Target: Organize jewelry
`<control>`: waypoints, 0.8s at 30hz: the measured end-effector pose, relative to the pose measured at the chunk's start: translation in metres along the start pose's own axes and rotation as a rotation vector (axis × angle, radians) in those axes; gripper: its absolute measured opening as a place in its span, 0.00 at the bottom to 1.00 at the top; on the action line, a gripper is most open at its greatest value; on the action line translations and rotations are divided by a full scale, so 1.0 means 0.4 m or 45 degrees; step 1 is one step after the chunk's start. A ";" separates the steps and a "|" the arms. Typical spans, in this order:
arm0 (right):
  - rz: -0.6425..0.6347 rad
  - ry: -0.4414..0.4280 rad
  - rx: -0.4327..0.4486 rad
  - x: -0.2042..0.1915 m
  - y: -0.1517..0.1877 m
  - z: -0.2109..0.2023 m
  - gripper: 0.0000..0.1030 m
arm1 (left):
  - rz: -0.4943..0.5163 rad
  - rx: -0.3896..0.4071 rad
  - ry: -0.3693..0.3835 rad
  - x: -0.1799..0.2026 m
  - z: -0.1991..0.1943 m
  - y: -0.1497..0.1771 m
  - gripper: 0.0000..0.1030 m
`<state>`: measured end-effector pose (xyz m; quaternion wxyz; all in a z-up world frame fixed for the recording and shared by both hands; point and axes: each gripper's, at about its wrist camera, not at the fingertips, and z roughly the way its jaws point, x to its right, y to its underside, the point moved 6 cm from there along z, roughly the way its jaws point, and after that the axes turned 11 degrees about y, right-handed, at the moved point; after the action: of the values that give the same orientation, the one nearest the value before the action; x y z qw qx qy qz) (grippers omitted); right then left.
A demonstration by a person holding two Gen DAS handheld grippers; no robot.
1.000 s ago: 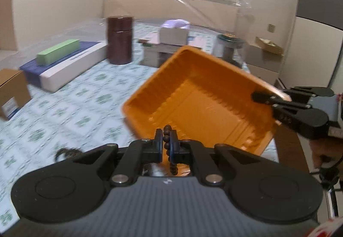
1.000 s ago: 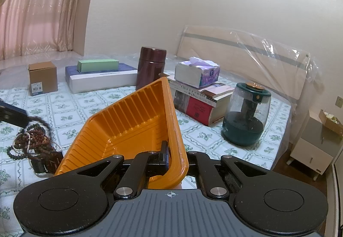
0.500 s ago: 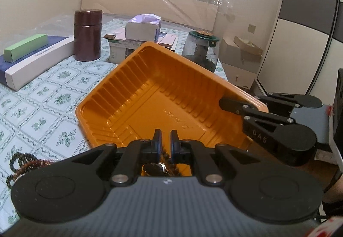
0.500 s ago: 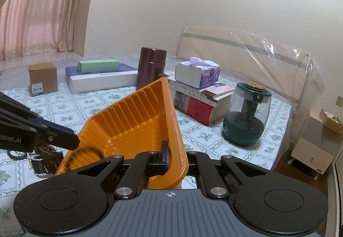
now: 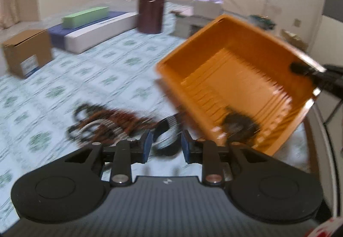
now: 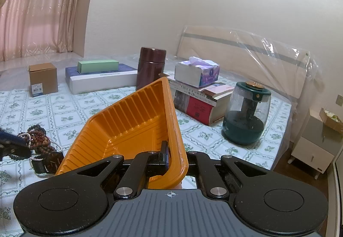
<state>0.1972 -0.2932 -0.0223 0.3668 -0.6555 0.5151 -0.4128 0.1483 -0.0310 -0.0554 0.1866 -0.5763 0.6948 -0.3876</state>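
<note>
My right gripper (image 6: 174, 156) is shut on the rim of an orange plastic tray (image 6: 128, 125) and holds it tilted above the bed. The tray also shows in the left wrist view (image 5: 242, 86), with a dark bead bracelet (image 5: 240, 123) lying in its lower corner. My left gripper (image 5: 166, 147) is open and empty, just above a pile of brown and dark bead bracelets (image 5: 103, 123) on the floral bedsheet. The pile also shows in the right wrist view (image 6: 36, 142). The left wrist view is blurred.
On the bed stand a brown cardboard box (image 6: 42, 79), a white and blue flat box with a green box on top (image 6: 100, 78), a dark red canister (image 6: 151, 69), a tissue box on stacked books (image 6: 197, 91) and a green humidifier (image 6: 246, 116). A nightstand (image 6: 315, 151) stands at the right.
My left gripper opened, let the bead bracelet fall into the tray, and swung left and down over the jewelry pile. The right gripper and tray have held still.
</note>
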 end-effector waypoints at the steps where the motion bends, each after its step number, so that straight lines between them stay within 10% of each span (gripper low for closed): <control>1: 0.000 0.000 0.000 0.000 0.000 0.000 0.06 | 0.003 -0.001 -0.030 -0.017 -0.008 0.013 0.25; 15: -0.004 0.001 -0.001 0.000 0.000 -0.001 0.06 | 0.031 -0.050 -0.217 -0.134 -0.047 0.093 0.25; 24: 0.003 0.007 0.001 0.002 -0.001 0.000 0.06 | 0.210 -0.139 -0.113 -0.128 0.011 0.077 0.24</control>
<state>0.1974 -0.2938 -0.0221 0.3663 -0.6535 0.5168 -0.4145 0.1448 0.0173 -0.0909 0.2168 -0.5431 0.7511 -0.3064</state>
